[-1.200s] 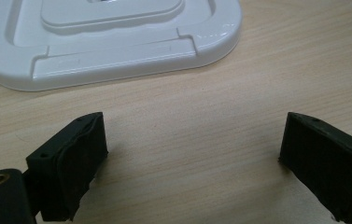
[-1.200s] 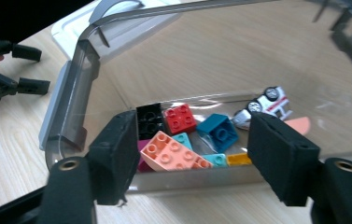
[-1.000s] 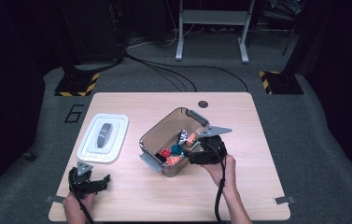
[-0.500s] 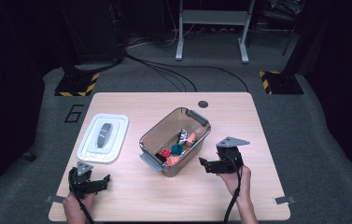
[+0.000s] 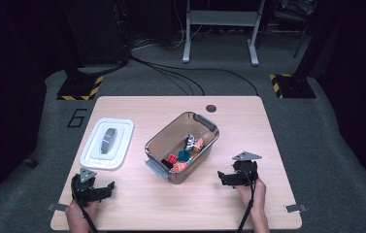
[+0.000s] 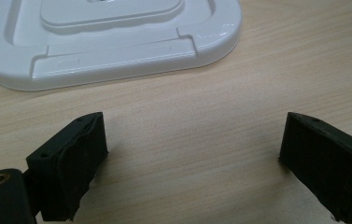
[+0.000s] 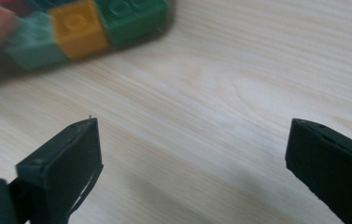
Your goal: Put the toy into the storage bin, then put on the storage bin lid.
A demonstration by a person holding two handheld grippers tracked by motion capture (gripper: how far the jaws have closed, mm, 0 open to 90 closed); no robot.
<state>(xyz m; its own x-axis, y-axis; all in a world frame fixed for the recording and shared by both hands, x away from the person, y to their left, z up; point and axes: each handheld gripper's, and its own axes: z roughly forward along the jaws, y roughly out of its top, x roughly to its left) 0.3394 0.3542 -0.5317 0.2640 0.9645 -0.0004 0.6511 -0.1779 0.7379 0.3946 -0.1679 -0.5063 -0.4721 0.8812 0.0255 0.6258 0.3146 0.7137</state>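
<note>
A large "6" (image 5: 77,118) is marked on the grey floor just off the bench's far left corner; no other writing or brand can be read.

On the wooden bench (image 5: 137,208) a see-through brown box (image 5: 167,134) stands near the middle, turned at an angle, with grey handles at both ends and a heap of coloured blocks (image 5: 184,156) in its near end. A white lid (image 5: 107,143) lies flat to its left, well apart from it.

The right claw (image 5: 223,177) sits low over the bench just beside the box's near right side, empty; its jaws have just been opening and now stand wide apart with bare wood between them. The left claw (image 5: 109,186) rests near the front left corner, just in front of the lid, its jaws also wide and empty.

The right claw's own view (image 7: 192,154) shows, blurred through the box wall, a yellow block (image 7: 77,27) and green blocks (image 7: 131,18) with studs, a detail the high view does not resolve. The left claw's own view (image 6: 192,154) shows the lid's (image 6: 117,51) stepped rim and rounded corner up close, which from above is a plain white shape.
</note>
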